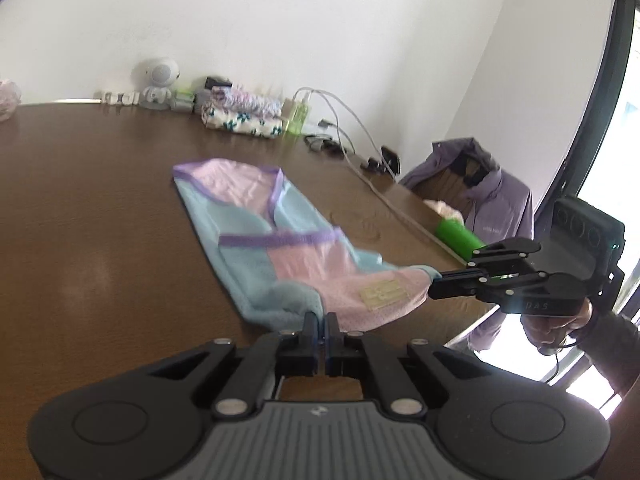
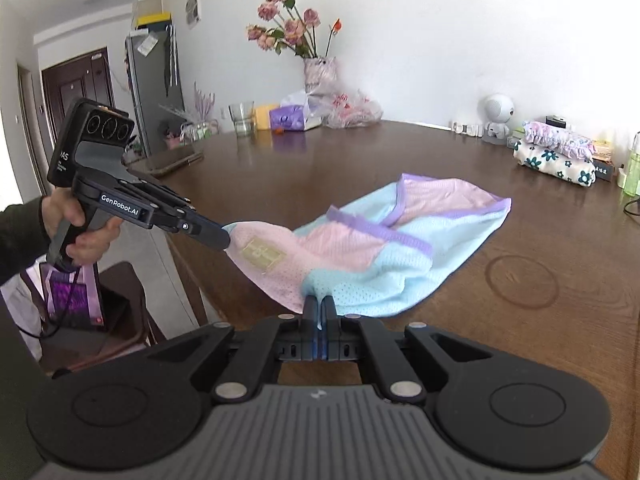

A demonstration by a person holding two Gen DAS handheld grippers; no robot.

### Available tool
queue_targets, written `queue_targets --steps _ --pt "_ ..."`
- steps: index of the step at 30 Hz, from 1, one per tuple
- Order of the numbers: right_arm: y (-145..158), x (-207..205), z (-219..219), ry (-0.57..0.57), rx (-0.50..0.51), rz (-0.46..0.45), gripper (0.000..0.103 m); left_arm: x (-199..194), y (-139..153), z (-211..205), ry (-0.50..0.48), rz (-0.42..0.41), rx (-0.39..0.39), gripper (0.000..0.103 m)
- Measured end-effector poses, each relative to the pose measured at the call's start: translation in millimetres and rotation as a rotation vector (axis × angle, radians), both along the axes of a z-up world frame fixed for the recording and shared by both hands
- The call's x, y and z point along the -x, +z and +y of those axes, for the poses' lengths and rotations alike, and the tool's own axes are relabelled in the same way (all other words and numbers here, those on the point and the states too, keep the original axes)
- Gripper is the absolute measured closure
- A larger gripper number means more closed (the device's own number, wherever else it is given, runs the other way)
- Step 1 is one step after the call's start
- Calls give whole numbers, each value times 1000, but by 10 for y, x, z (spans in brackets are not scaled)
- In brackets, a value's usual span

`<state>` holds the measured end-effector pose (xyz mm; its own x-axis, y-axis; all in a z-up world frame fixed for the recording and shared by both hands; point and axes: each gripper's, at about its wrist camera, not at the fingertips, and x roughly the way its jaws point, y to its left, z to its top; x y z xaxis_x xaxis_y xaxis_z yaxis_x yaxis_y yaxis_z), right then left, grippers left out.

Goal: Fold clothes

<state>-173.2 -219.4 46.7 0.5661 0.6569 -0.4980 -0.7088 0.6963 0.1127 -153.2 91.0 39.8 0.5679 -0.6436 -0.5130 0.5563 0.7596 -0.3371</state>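
A mesh top (image 1: pixel 256 216) in pink and light blue with purple trim lies on the brown table (image 1: pixel 100 200), its far end flat and its near hem lifted. My left gripper (image 1: pixel 320 320) is shut on the near blue corner of the hem. My right gripper (image 1: pixel 432 280) comes in from the right and is shut on the pink corner beside a beige label. In the right wrist view the same top (image 2: pixel 420 232) stretches away from my right gripper (image 2: pixel 319 304), and my left gripper (image 2: pixel 228 236), held by a hand, pinches the pink corner.
Folded floral clothes (image 1: pixel 240 116) are stacked at the far edge beside a white robot toy (image 1: pixel 158 82) and cables (image 1: pixel 348 132). A green cylinder (image 1: pixel 456 236) lies near the right edge, with a purple jacket (image 1: pixel 488 196) on a chair. A flower vase (image 2: pixel 316 72) and a glass (image 2: pixel 242 118) stand at the far left.
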Motion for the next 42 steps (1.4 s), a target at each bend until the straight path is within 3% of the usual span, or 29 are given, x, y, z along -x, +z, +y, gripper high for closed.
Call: queue_targets --steps 9,13,18,21,25,28,31,34,38,42 --pt "375 -665 -32 -26 -44 -72 102 -730 448 -65 3 -114 -25 103" --pt "408 -1152 7 -46 -24 -46 102 -1192 482 -166 31 -119 -48 103" --pt "212 -1795 126 -114 33 66 102 -1778 229 -341 90 -49 -124 103" --pt "9 -2025 233 -175 106 148 102 -2013 25 -393 120 -4 -128 103" --pt "-170 -2148 303 -244 168 217 100 -2146 -157 -453 162 31 -161 102" --pt "-111 -2094 240 -271 153 235 96 -2123 -111 -349 198 44 -130 94" --pt "32 -1994 148 -285 95 219 88 -1934 91 -153 220 2 -53 91" --pt "170 -1888 95 -278 21 184 87 -1720 211 -172 130 -27 -17 73" --pt "62 -1951 282 -270 -7 180 87 -1655 45 -554 27 -2 -92 72" --pt "-194 -2031 424 -327 32 229 87 -1650 -144 -676 41 4 -141 73"
